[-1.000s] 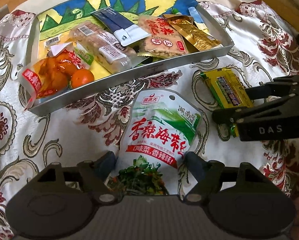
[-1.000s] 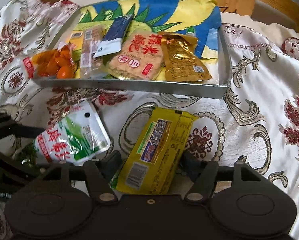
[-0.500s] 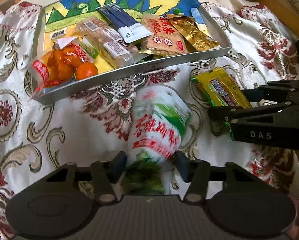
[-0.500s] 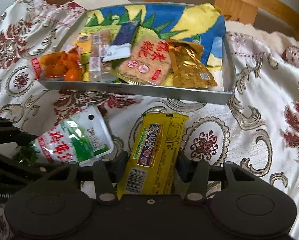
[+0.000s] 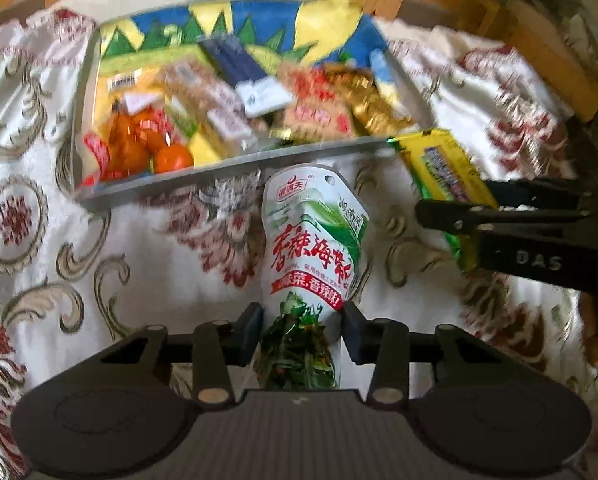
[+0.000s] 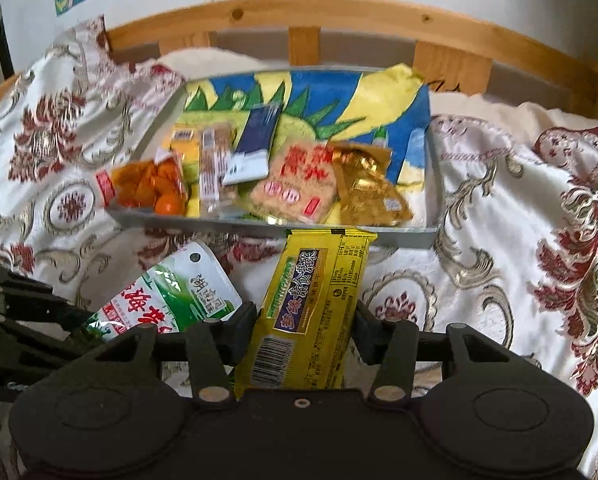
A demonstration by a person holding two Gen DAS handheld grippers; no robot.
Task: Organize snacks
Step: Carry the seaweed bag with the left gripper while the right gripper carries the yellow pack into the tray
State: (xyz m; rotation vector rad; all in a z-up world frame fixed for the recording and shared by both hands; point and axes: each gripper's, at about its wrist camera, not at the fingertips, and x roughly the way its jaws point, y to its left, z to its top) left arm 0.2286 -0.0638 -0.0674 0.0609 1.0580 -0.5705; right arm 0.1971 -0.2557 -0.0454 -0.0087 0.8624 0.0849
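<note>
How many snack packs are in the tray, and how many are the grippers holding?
In the tray: 5
Held by left gripper: 1, green seaweed pouch
Held by right gripper: 1, yellow pack
Total: 7

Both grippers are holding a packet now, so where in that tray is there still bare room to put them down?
The tray is bare along its far half, beyond the dark blue packet, and in a narrow strip by the right wall beside the gold packet. The near edge is crowded, from the orange snack bag to the gold packet.

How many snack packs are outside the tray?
2: the green-white pouch in the left gripper, and the yellow pack in the right gripper. Others may be hidden.
</note>
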